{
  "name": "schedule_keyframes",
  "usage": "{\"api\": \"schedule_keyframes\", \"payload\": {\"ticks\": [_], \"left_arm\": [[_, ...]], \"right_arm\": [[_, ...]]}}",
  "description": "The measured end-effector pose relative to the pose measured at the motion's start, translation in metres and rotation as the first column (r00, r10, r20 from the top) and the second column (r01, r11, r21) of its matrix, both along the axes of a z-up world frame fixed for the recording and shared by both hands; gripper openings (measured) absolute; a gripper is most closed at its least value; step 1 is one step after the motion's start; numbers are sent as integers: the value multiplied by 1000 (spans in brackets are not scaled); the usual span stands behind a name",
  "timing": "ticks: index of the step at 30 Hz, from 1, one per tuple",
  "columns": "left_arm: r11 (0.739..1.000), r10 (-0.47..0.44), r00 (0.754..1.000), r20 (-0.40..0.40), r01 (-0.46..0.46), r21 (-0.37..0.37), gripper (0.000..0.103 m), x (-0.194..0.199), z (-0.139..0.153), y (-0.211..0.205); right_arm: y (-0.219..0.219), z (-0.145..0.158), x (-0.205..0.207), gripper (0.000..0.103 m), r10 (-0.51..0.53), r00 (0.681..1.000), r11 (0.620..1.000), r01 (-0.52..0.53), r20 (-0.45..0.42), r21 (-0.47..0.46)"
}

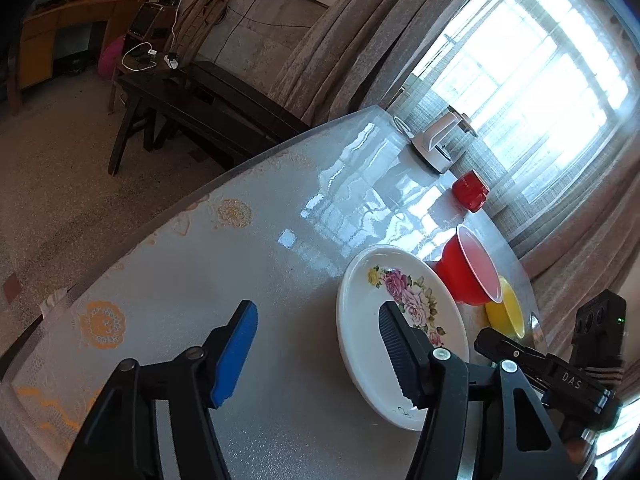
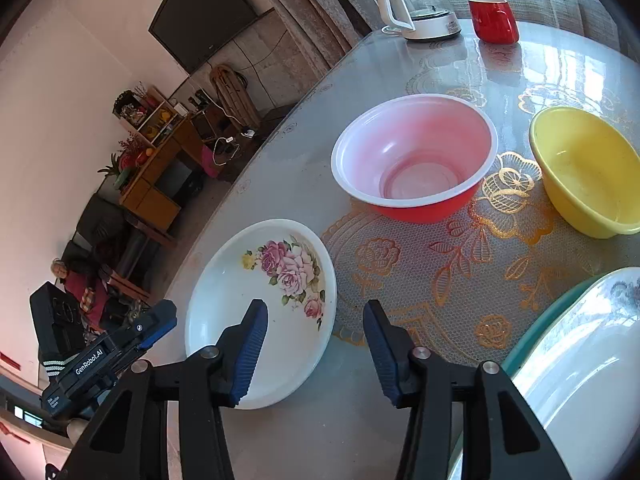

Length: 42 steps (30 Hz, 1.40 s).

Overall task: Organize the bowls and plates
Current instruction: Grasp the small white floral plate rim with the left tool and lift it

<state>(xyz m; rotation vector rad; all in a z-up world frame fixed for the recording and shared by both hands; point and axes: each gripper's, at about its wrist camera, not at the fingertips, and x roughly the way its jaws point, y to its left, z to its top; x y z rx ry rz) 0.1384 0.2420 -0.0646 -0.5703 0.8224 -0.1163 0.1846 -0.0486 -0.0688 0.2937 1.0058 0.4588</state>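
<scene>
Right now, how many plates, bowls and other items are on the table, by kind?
Plates: 2, the white floral plate and a white plate with a teal rim.
Bowls: 2, the red plastic bowl and the yellow plastic bowl.
Mugs: 1, red mug.
Kettles: 1, white kettle.
Total: 6.

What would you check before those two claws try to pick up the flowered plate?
1. Floral plate lies flat, empty: ok.
2. Left gripper open, straddling the plate's near rim: ok.
3. Right gripper open, plate's rim between its fingers, not pinched: ok.
4. Red bowl stands apart from the plate: ok.
5. Yellow bowl clear of both grippers: ok.
6. Stacked plates beside the right gripper, touching or not: cannot tell.
</scene>
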Motion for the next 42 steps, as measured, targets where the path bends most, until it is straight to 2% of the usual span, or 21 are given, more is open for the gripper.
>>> {"api": "schedule_keyframes", "payload": {"ticks": [2, 7, 8, 9, 10, 14, 17, 20, 23, 26, 32, 42], "left_arm": [[1000, -21, 1000, -2, 21, -14, 57, 7, -2, -1], [999, -37, 999, -19, 37, 30, 43, 17, -11, -10], [998, -41, 999, -25, 42, 49, 38, 18, -11, -12], [997, -48, 998, -32, 50, 61, 29, 20, -11, -15], [997, -59, 998, -35, 61, 53, 27, 20, -12, -16], [993, -110, 993, -39, 111, 33, 19, 19, -14, -27], [988, -113, 993, -29, 115, 101, 18, 13, -12, -38], [990, -120, 992, -28, 121, 69, 18, 8, -11, -39], [985, -124, 992, -20, 125, 118, 18, -2, -5, -47], [985, -138, 990, 3, 137, 105, 19, -12, 0, -51], [979, -166, 985, 43, 160, 126, 19, -29, 15, -66], [953, -267, 955, 126, 243, 182, 19, -48, 46, -116]], "right_arm": [[7, 1, 1, 51, 18, 999, 999, -16, 29, -50], [25, -8, 11, 45, 50, 999, 991, -50, -1, -125], [29, -11, 12, 39, 57, 998, 988, -58, -6, -141], [31, -13, 12, 33, 70, 997, 985, -71, -15, -156], [35, -16, 12, 26, 84, 996, 982, -86, -22, -168], [42, -18, 8, 19, 96, 995, 975, -93, 0, -203], [38, -19, 6, 18, 87, 996, 979, -87, -4, -185], [34, -18, 2, 18, 93, 996, 977, -91, 0, -195], [29, -14, -4, 19, 85, 996, 979, -82, 5, -188], [20, -5, -13, 19, 77, 997, 986, -73, 17, -149], [6, 8, -30, 19, 57, 996, 990, -49, 62, -131], [-41, 29, -72, 19, -21, 993, 997, 29, 114, -71]]}}
